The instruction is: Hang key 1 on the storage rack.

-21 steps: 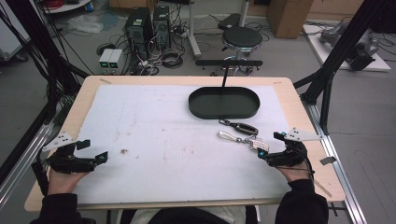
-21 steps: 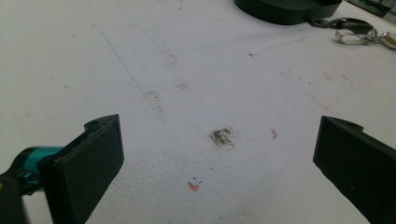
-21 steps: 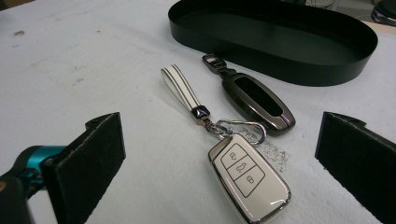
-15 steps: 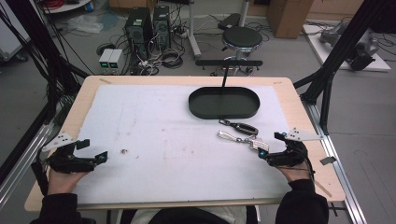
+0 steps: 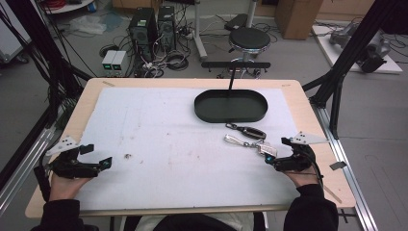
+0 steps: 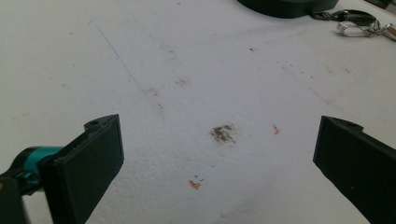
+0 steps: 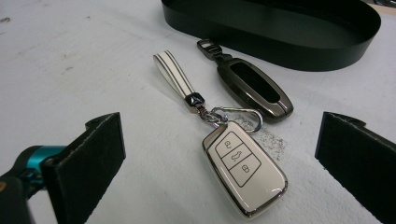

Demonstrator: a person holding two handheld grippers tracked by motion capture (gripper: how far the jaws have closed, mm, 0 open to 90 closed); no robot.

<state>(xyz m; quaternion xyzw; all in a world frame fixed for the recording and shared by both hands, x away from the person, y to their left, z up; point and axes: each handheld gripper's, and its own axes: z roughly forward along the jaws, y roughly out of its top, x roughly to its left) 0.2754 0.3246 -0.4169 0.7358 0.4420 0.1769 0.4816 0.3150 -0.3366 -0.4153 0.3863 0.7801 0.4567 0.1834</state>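
Nothing has visibly moved since the earlier frames. White, stained matting covers the wooden surface (image 5: pixel 308 120); computers and a stool stand beyond. An oval black tray (image 5: pixel 231 106) sits near a dark key fob (image 7: pixel 254 86) and a glossy white fob (image 7: pixel 243 172). Left gripper (image 5: pixel 94 156) and right gripper (image 5: pixel 276 154) hover with jaws wide apart, empty.

Wooden table (image 5: pixel 308 103) under a stained white mat (image 5: pixel 159 130), with black oval tray (image 5: pixel 231 106), dark key fob (image 5: pixel 249 131), white key fob (image 7: pixel 243 167).
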